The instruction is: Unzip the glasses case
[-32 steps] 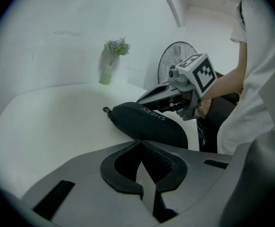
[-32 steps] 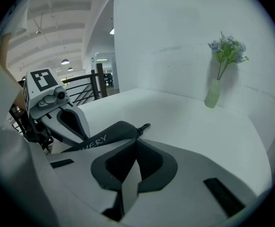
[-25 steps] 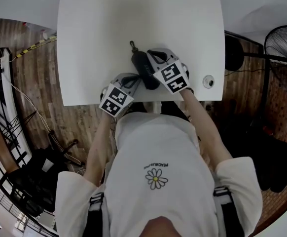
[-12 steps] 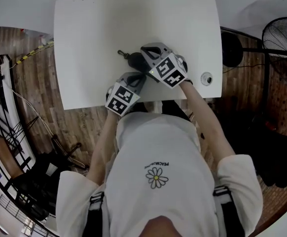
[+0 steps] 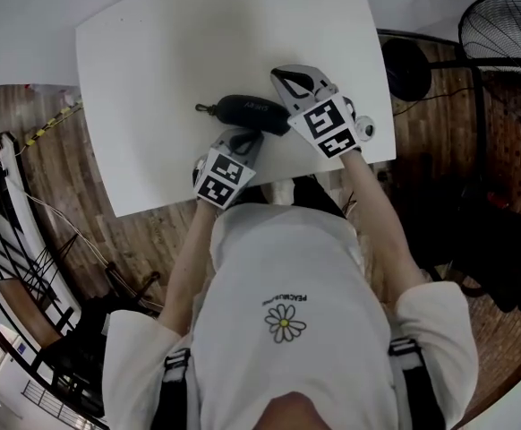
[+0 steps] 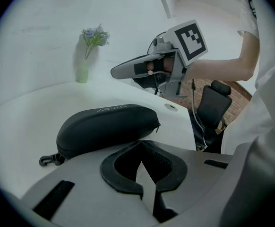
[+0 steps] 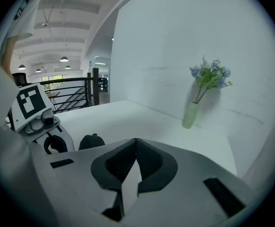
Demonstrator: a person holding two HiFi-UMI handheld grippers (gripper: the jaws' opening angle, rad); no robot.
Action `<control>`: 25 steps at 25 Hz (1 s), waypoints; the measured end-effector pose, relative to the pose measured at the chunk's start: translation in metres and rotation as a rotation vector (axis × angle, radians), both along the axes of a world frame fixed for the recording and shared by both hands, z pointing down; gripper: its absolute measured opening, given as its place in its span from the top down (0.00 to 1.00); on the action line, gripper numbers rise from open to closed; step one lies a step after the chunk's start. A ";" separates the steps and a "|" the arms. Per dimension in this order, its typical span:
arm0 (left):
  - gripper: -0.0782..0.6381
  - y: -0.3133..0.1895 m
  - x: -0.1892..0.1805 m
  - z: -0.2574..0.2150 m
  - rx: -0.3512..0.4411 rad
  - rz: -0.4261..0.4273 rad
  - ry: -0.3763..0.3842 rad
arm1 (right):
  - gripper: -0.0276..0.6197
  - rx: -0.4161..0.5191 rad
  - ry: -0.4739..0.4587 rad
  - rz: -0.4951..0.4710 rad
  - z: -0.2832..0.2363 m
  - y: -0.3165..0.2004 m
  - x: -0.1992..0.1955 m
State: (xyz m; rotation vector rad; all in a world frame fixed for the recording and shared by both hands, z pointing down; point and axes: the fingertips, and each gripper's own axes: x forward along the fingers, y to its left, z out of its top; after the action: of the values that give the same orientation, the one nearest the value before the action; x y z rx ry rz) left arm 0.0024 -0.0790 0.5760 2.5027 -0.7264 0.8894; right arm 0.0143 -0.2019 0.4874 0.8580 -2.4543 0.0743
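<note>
The black zipped glasses case (image 5: 251,112) lies crosswise on the white table (image 5: 153,52), with a small clip (image 5: 202,108) at its left end. My left gripper (image 5: 247,139) is shut and empty, its tips close against the case's near side (image 6: 107,126); I cannot tell whether they touch it. My right gripper (image 5: 284,77) is shut and empty, raised off the table just right of the case. In the left gripper view it hangs above and beyond the case (image 6: 115,72). The right gripper view shows only the case's end (image 7: 91,141) past its closed jaws (image 7: 135,141).
A slim green vase of flowers (image 6: 84,65) stands at the table's far edge by the white wall. A round cable hole (image 6: 170,107) sits near the right corner. A floor fan (image 5: 502,30) and an office chair (image 6: 214,107) stand off the table's right side.
The case has swung from pointing away to lying crosswise. My right gripper has come off it, rising and moving right. My left gripper stays by the near side.
</note>
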 end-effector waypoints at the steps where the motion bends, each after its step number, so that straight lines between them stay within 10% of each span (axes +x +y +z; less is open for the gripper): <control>1: 0.87 -0.001 0.003 -0.001 0.001 0.008 0.002 | 0.95 -0.001 -0.007 0.029 -0.001 0.003 0.007; 9: 0.87 -0.008 0.017 -0.038 0.020 0.010 0.082 | 0.95 -0.061 -0.058 0.189 -0.001 0.034 0.056; 25: 0.87 -0.048 0.002 -0.045 0.122 -0.017 -0.077 | 0.72 -0.412 -0.032 0.172 0.064 0.129 0.047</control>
State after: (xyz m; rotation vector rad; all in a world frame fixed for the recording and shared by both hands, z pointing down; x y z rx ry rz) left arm 0.0044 -0.1266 0.5309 2.5757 -0.8491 0.9679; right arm 0.0612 -0.0727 0.5510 0.8796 -2.2678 0.6354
